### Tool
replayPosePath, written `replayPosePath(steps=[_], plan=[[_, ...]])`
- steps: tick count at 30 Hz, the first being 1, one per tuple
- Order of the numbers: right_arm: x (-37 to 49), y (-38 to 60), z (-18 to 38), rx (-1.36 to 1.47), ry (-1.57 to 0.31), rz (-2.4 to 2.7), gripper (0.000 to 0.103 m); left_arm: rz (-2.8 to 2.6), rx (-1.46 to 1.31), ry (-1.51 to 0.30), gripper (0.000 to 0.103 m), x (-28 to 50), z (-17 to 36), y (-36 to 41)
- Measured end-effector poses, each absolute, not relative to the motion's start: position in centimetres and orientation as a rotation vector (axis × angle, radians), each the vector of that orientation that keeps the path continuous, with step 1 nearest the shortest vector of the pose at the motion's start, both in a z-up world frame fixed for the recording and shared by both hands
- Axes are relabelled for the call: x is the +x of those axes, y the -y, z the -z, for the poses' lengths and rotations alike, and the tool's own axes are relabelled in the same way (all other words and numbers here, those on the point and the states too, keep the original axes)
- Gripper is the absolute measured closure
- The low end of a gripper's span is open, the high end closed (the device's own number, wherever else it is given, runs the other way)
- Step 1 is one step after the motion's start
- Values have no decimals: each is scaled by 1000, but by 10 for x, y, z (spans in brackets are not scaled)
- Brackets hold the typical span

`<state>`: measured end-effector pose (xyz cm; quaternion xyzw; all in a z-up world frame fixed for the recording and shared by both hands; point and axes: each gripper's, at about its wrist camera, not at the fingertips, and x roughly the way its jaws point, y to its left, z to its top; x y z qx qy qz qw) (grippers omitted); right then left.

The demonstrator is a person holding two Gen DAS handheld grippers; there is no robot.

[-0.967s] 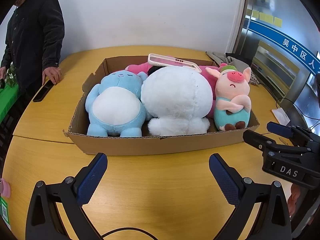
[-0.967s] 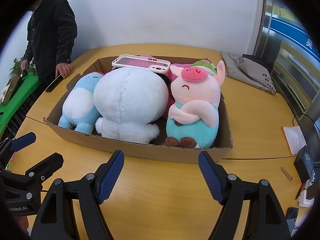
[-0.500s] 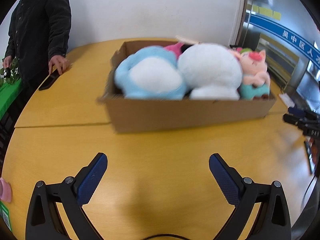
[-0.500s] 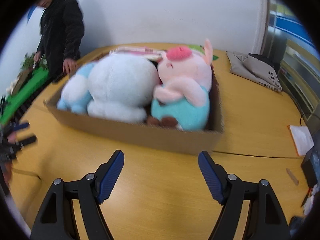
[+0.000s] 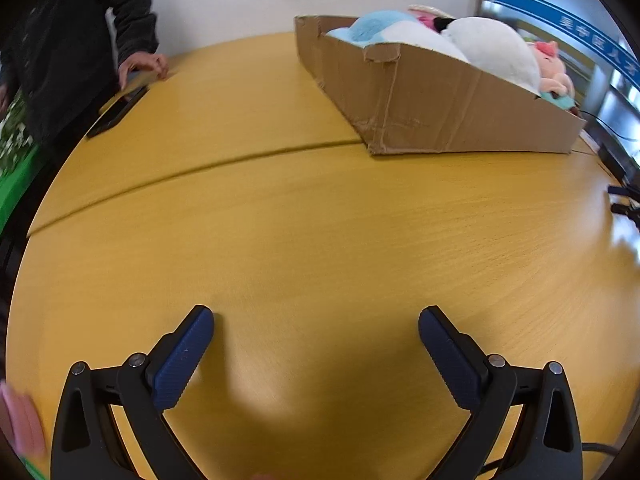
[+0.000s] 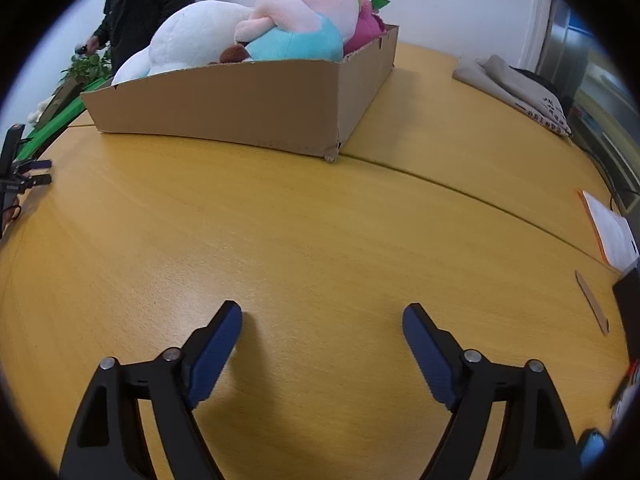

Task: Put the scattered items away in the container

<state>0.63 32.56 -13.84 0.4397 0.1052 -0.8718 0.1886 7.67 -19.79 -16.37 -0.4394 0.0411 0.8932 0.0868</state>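
The left hand-held gripper [image 5: 316, 334] hangs spread and empty over the bare yellow worktop [image 5: 320, 220]. The right hand-held gripper [image 6: 322, 330] is also empty, its jaws opening wider with nothing between them. The cardboard box [image 6: 248, 100] stands farther back on the worktop, packed with a white plush [image 6: 192, 36], a pink pig plush [image 6: 304, 12] and a blue plush [image 5: 376, 28].

The yellow wooden tabletop [image 5: 320, 220] lies bare between both grippers and the brown cardboard box [image 6: 248, 100], giving free passage up to its near wall. The box is packed above its rim with the white plush toy [image 6: 192, 36] and the pink pig plush toy [image 6: 304, 8], leaving no open gap inside. At the table's far right lie a folded grey cloth bag [image 6: 516, 88], an orange-edged notepad [image 6: 612, 232] and a flat wooden stick [image 6: 592, 304].
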Motion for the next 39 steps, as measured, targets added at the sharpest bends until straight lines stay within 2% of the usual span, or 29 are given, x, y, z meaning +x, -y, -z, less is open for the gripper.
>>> replayPosePath(steps=[3, 9, 20, 39], plan=[[2, -332, 141, 1212, -304, 2410, 0, -2636, -1295, -141, 0, 77, 165, 203], [4, -348, 141, 1152, -370, 2294, 0, -2617, -1280, -162, 0, 91, 169, 205], [-34, -369, 134, 1176, -362, 2300, 0, -2616, -1298, -169, 0, 87, 161, 185], [-47, -379, 136, 1164, -389, 2278, 0, -2598, -1329, -154, 0, 27, 154, 214]])
